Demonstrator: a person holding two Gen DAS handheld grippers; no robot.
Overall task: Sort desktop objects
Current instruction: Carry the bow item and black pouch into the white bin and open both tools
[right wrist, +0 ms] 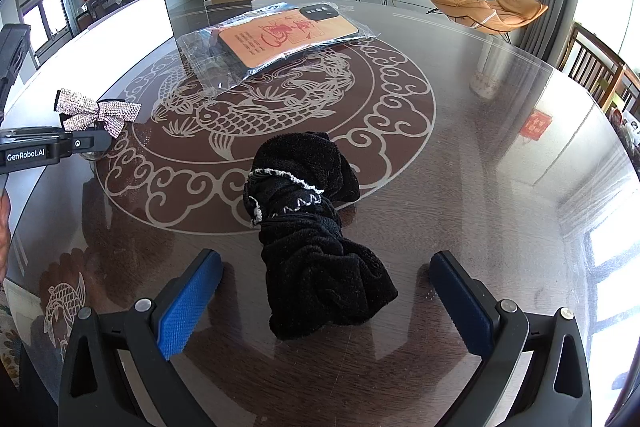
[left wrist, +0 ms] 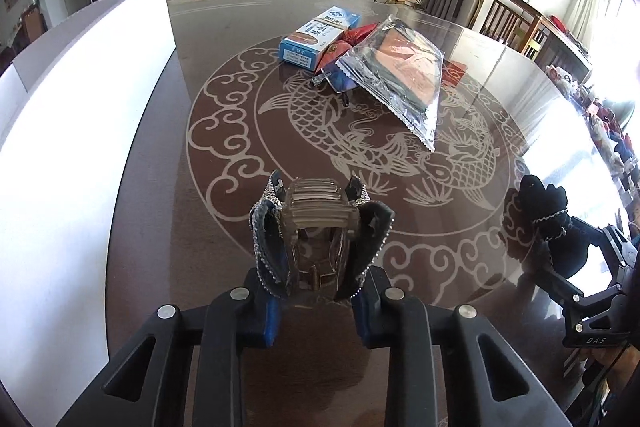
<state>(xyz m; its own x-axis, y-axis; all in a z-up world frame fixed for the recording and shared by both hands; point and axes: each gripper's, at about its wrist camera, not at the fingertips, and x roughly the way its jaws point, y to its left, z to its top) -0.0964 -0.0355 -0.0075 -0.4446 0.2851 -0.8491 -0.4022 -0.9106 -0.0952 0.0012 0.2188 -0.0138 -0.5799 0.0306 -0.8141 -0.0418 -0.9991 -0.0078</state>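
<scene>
My left gripper (left wrist: 316,315) is shut on a clear hair claw clip with a rhinestone bow (left wrist: 318,235), held just above the round table; the bow also shows in the right wrist view (right wrist: 100,113). My right gripper (right wrist: 326,301) is open, its blue pads on either side of a black fuzzy cloth bundle (right wrist: 316,239) lying on the glass. That bundle shows in the left wrist view (left wrist: 548,223) at the right. A bagged phone case (left wrist: 404,71) (right wrist: 280,35), a blue-white box (left wrist: 316,37) and red packets (left wrist: 352,41) lie at the far side.
A white board (left wrist: 80,131) (right wrist: 116,43) stands along the table's left edge. The glass table top (right wrist: 480,187) has a fish pattern. A small red card (right wrist: 536,125) lies at the right. Chairs stand beyond the far right rim.
</scene>
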